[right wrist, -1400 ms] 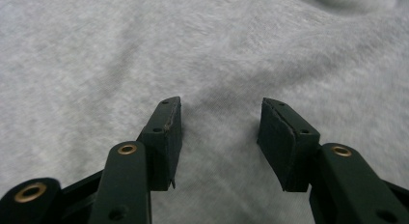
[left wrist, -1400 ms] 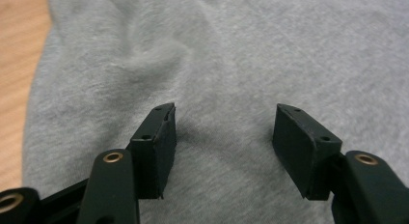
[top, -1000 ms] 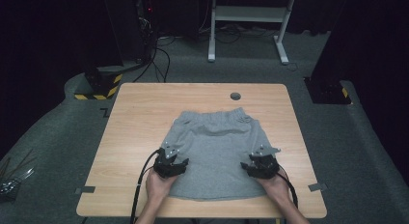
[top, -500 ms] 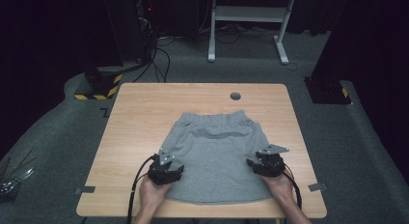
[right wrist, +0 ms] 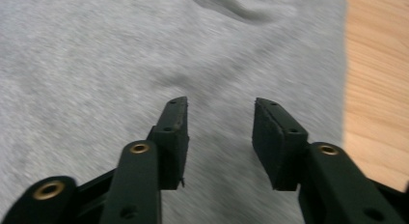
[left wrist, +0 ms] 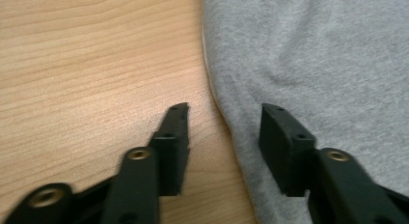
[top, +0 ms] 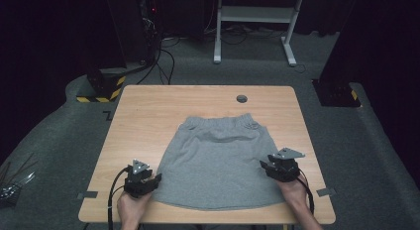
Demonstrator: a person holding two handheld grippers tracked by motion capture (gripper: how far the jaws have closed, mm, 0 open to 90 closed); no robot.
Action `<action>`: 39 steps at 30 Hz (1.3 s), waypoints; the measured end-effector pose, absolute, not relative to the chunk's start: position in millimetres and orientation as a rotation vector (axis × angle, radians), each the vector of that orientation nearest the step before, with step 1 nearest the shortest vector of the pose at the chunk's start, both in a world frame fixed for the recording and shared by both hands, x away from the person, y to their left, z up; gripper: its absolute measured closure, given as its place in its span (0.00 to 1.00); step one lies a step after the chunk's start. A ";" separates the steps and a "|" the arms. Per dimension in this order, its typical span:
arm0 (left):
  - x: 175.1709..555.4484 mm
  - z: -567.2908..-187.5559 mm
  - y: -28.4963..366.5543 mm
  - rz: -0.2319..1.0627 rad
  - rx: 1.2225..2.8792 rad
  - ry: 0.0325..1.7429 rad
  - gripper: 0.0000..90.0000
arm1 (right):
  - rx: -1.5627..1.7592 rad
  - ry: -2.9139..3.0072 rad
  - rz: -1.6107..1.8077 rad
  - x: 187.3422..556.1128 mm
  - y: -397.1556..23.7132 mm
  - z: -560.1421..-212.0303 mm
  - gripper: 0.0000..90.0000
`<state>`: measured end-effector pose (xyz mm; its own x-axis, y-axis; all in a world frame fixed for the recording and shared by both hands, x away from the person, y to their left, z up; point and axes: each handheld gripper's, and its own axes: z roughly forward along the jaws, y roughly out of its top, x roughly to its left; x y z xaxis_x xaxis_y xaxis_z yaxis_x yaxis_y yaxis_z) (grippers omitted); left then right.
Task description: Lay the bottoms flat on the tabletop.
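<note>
Grey skirt [top: 218, 163] lies flat on the wooden table [top: 148, 116], waistband toward the far edge, hem near the person's side, approx. centred w/ a bit more bare wood at left. Left gripper [top: 142, 178] sits at the skirt's near-left corner; in the left gripper view its jaws stand apart, straddling the fabric's side edge, one jaw over bare wood, the other over cloth, nothing pinched btwn them. They've just been closing. Right gripper [top: 282, 166] is at the skirt's right edge, over the fabric; right gripper view shows jaws apart above grey cloth, nothing gripped, also just closing some. Small dark round disc [top: 241, 98] sits on the table beyond the waistband, apart from the skirt.
</note>
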<state>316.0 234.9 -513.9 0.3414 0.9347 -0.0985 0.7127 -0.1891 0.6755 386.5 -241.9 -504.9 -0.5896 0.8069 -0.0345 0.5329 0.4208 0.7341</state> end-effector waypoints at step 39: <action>357.0 -514.0 143.8 0.521 2.034 1.203 0.46 | 1.115 2.341 0.857 405.9 -233.5 -513.3 0.56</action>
<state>357.0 143.8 -514.0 0.4864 0.8737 -0.0118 0.5889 -0.3178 0.7431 405.9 -233.5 -513.3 -0.5972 0.7962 -0.0967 0.5455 0.4916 0.6788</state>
